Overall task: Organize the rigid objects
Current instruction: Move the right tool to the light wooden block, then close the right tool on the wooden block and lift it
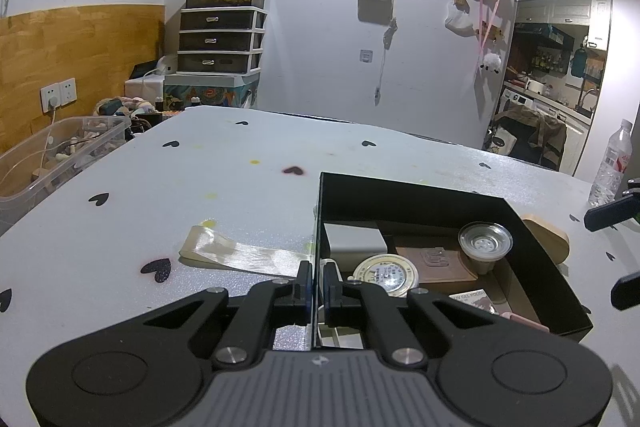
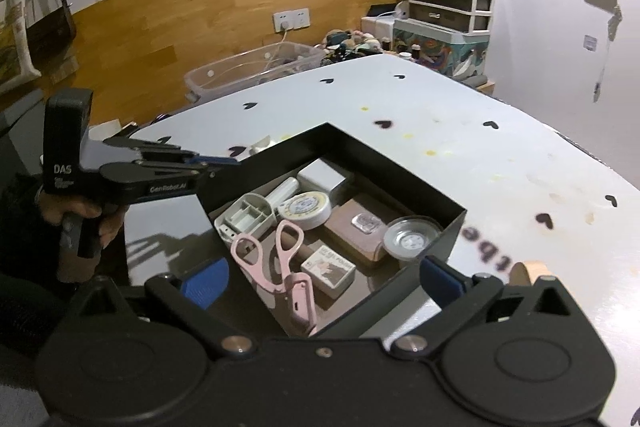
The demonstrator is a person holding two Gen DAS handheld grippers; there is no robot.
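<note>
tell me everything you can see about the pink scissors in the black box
The pink scissors lie flat in the near part of the black box, shown in the right wrist view. They look like plastic, with two oval finger loops pointing away from the camera and the blade end in a pink sheath toward it. They rest across a brown cylinder, between a grey compartment case and a small printed carton. Neither gripper touches them.

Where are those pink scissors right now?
In the right wrist view, the pink-handled scissors lie inside the black open box, at its near end, between the grey plastic case and the small printed carton.
</note>
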